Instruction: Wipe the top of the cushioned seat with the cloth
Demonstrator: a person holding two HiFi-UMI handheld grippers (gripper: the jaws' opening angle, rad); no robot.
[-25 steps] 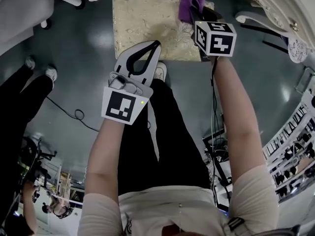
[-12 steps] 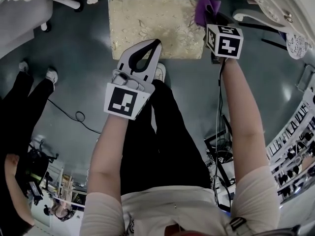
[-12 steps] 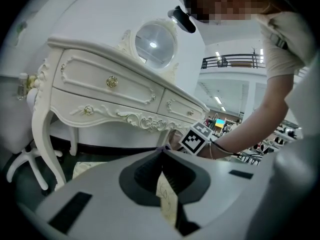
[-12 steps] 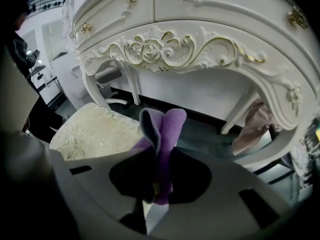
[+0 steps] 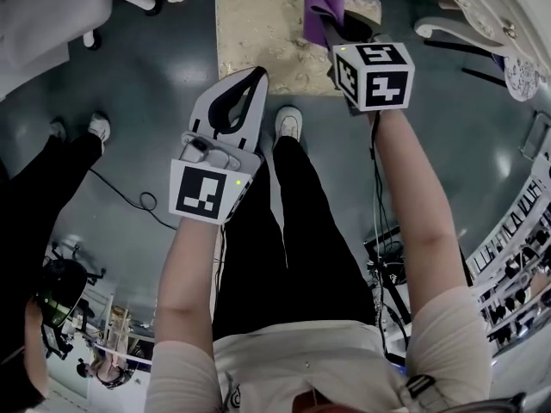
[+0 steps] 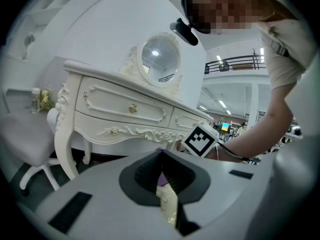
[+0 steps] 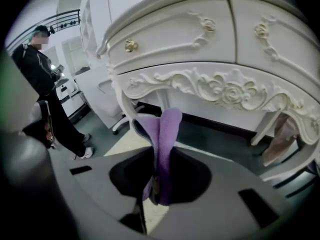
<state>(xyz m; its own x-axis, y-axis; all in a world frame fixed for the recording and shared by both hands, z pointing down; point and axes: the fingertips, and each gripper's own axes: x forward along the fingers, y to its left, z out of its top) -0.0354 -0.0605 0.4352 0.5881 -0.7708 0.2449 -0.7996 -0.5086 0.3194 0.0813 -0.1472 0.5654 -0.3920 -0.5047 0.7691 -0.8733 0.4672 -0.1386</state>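
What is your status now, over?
Right gripper shut on purple cloth, over cushioned seat. Left gripper shut, empty. No obstacle seen on seat.

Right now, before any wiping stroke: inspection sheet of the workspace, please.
Surface: beige patterned cushioned seat, nothing lying on top.
Job's things: purple folded cloth, over the seat's right edge; contact unclear.
Clutter: nothing seen.
Grippers: right hand-held gripper shut on the cloth; left hand-held gripper shut, empty, at the seat's near edge.
Cables: black cable loose on the floor, left.
Surroundings: white carved dressing table beyond the seat; person in black standing left.
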